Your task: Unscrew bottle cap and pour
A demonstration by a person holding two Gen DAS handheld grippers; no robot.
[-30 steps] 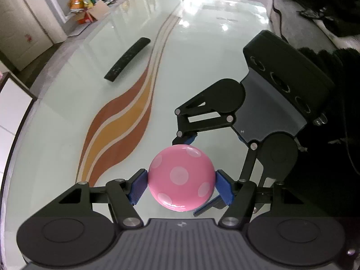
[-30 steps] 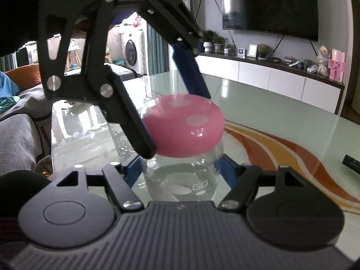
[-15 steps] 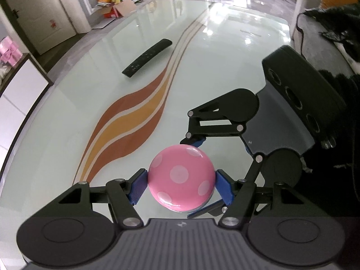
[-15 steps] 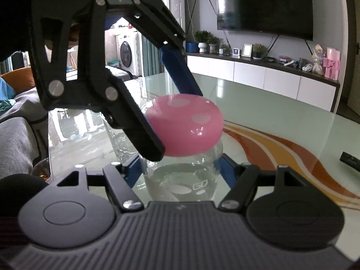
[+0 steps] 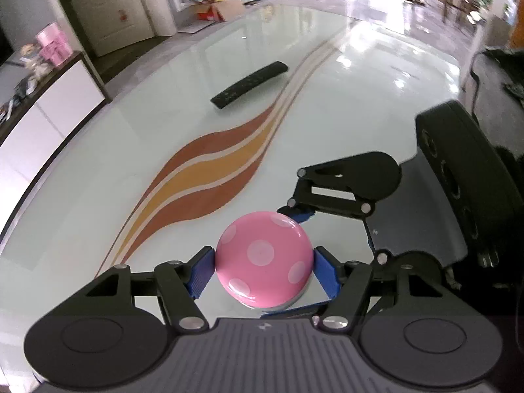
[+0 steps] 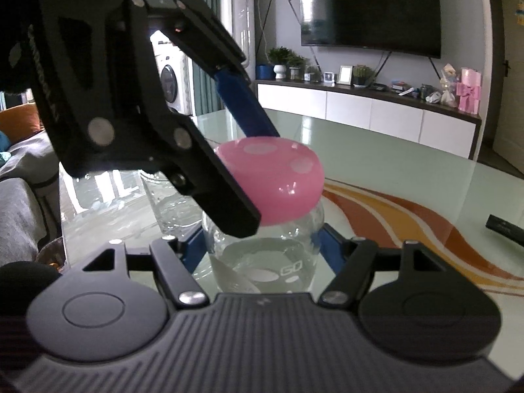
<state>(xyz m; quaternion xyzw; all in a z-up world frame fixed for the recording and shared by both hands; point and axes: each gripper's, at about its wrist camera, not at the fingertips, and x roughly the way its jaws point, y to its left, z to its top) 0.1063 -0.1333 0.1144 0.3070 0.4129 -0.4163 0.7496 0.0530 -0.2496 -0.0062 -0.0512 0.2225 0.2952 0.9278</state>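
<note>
In the left wrist view the left gripper (image 5: 264, 270) sits at the lower centre of the frame, its blue ribbed pads (image 5: 200, 271) pressed against either side of a domed pink cap with pale polka dots (image 5: 263, 262); the jaws are clamped on that cap from above; just right of centre the right gripper (image 5: 296, 211) reaches in from the right edge, one blue fingertip showing beside the cap's far rim; a glossy pale green glass table with orange and brown wavy stripes (image 5: 98, 163) fills the frame; a slim black remote control (image 5: 249, 84) lies on the table at upper centre, well apart from the cap

In the right wrist view the right gripper (image 6: 262, 252) holds a clear round glass bottle partly filled with water (image 6: 265, 258) at the lower centre, its blue pads (image 6: 330, 252) closed against the bottle's sides below the cap (image 6: 278, 180); the bottle stands upright on the table (image 6: 393, 170) with the cap on its neck; the left gripper's black linkage comes down from the upper left and meets the cap; a second clear glass vessel (image 6: 170, 199) stands behind the bottle at centre left; a dark wall-mounted television (image 6: 370, 9) hangs at the upper right over a long white cabinet (image 6: 360, 111)
</note>
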